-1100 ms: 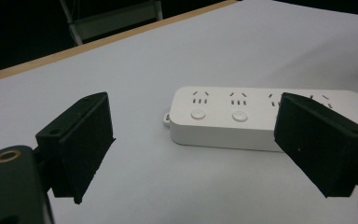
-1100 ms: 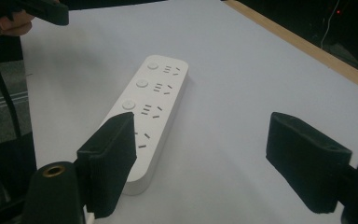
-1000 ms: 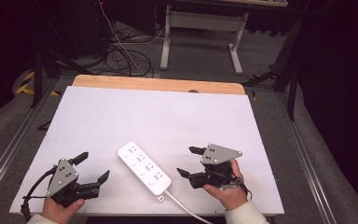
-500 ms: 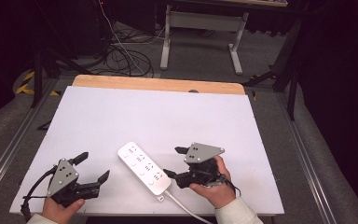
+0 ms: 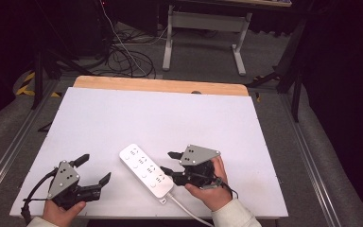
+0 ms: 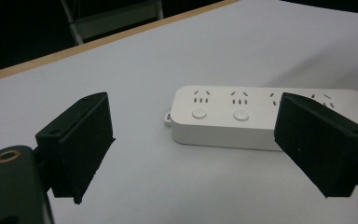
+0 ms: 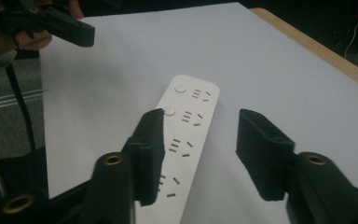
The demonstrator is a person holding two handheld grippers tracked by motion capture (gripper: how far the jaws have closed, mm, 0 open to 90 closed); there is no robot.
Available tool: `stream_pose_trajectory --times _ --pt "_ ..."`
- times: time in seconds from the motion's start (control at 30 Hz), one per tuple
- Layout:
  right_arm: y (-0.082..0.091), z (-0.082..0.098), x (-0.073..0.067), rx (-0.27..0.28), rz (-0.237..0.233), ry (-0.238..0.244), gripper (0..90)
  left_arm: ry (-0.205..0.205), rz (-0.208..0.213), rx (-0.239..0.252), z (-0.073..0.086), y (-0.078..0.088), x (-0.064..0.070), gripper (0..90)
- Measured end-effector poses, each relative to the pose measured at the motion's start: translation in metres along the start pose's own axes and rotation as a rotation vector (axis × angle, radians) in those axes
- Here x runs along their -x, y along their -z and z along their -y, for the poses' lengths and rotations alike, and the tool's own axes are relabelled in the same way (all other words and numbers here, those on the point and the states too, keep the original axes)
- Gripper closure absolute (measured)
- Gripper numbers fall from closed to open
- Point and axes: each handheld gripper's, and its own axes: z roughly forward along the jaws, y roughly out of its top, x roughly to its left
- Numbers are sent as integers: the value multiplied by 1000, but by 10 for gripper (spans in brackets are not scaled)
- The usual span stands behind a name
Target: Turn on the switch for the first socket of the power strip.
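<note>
**Right gripper closing in on the power strip, nothing gripped yet**

The white power strip (image 5: pixel 147 170) is lying flat on the white table (image 5: pixel 170 118), close to its near edge, cord trailing off that edge. The right gripper (image 5: pixel 168 162) is sitting just beside the strip's cord end, jaws spread and empty, one jaw over the strip's top face. The left gripper (image 5: pixel 94 169) is waiting well apart from the strip, jaws likewise apart. No grasp is made, so everything seems left to do. Beyond the strip, the tabletop is offering wide bare room.
</note>
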Motion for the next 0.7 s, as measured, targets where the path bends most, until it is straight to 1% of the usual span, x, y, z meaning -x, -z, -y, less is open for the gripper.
stream_pose_trajectory --times 0.03,0.07,0.1,0.13,0.17,0.2,0.23,0.27,0.37,0.47,0.53,0.7 --pt "0 0 0 11 5 -3 606 -2 0 -3 0 0 0 123" --pt "1 -1 0 22 4 -6 711 -6 0 -6 0 0 0 122" --pt "0 -1 1 22 -46 -18 775 -3 2 -7 0 -1 0 121" --pt "-2 -1 3 16 -97 -35 800 -8 1 -8 0 -1 0 121" --pt "-3 -1 3 10 -123 -49 839 -7 -2 -7 0 -1 0 121" --pt "-6 -1 4 -3 -140 -47 873 -6 -3 -6 0 0 -1 121" --pt "-8 -1 3 -25 -172 -58 890 -6 -4 -6 0 0 -1 121" --pt "-11 -1 3 -46 -192 -66 900 -7 -4 -6 0 0 -1 121" --pt "-19 -1 0 -85 -203 -68 900 -8 -5 -6 0 0 -1 121" --pt "-26 -1 -3 -107 -208 -72 900 -9 -6 -7 0 0 0 121" --pt "-30 -1 -4 -132 -205 -71 900 -8 -6 -7 0 0 -1 121" --pt "-43 1 -9 -205 -207 -53 900 -9 -5 -7 0 0 -1 121"
